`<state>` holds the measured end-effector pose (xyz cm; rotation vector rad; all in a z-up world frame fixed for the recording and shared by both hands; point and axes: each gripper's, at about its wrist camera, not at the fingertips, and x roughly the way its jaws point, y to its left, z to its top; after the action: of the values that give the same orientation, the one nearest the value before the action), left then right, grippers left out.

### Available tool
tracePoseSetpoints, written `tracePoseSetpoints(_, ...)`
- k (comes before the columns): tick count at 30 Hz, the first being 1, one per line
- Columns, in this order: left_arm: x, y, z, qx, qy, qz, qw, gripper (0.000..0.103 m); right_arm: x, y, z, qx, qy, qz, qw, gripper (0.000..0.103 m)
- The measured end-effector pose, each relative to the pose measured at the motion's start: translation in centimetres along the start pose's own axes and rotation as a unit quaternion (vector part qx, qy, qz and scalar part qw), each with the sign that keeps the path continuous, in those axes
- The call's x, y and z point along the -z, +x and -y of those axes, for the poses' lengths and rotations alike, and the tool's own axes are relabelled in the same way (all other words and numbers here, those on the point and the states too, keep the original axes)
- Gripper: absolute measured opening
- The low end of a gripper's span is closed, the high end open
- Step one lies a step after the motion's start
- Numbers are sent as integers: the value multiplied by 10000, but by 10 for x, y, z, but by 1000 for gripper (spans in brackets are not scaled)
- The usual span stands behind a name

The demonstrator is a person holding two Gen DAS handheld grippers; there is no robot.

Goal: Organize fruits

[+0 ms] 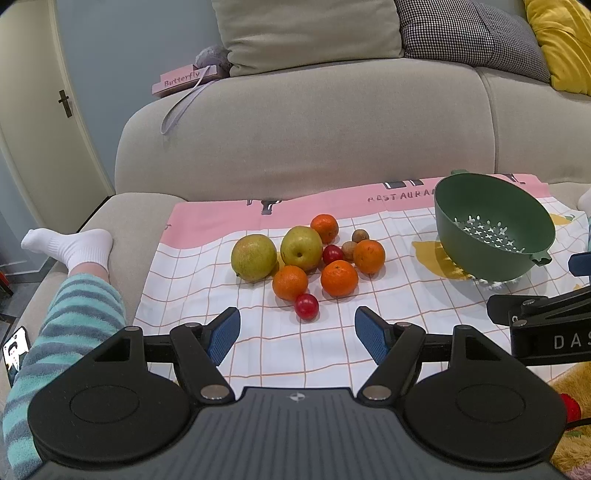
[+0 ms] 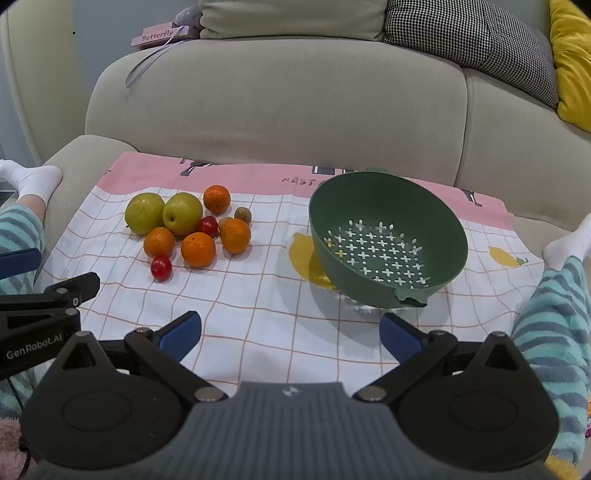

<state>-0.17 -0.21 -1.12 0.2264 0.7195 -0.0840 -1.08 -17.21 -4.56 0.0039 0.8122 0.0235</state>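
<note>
A pile of fruit lies on a checked cloth [image 1: 258, 343]: two green pears [image 1: 254, 257] [image 1: 301, 248], several oranges [image 1: 339, 277], two small red fruits [image 1: 306, 306] and two small brown ones [image 1: 360, 235]. A green colander [image 1: 493, 232] stands tilted to the right. My left gripper [image 1: 297, 336] is open and empty, just short of the near red fruit. In the right wrist view the pile [image 2: 198, 249] is at the left and the colander [image 2: 388, 240] straight ahead. My right gripper [image 2: 290, 334] is open and empty, just short of the colander.
The cloth lies on a beige sofa seat [image 1: 122, 221] with the backrest [image 1: 295, 129] behind. The person's legs in striped trousers and white socks [image 1: 74, 247] [image 2: 565, 236] flank the cloth. A pink book [image 1: 184, 79] lies on the backrest; cushions [image 1: 469, 33] sit above.
</note>
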Motion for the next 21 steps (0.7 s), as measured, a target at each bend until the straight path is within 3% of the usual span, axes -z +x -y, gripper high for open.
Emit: tracePoseSetpoints(21,4,1,2,2,-3,-8,10000,84,1,3,-1,-4,94,-71,9999,99)
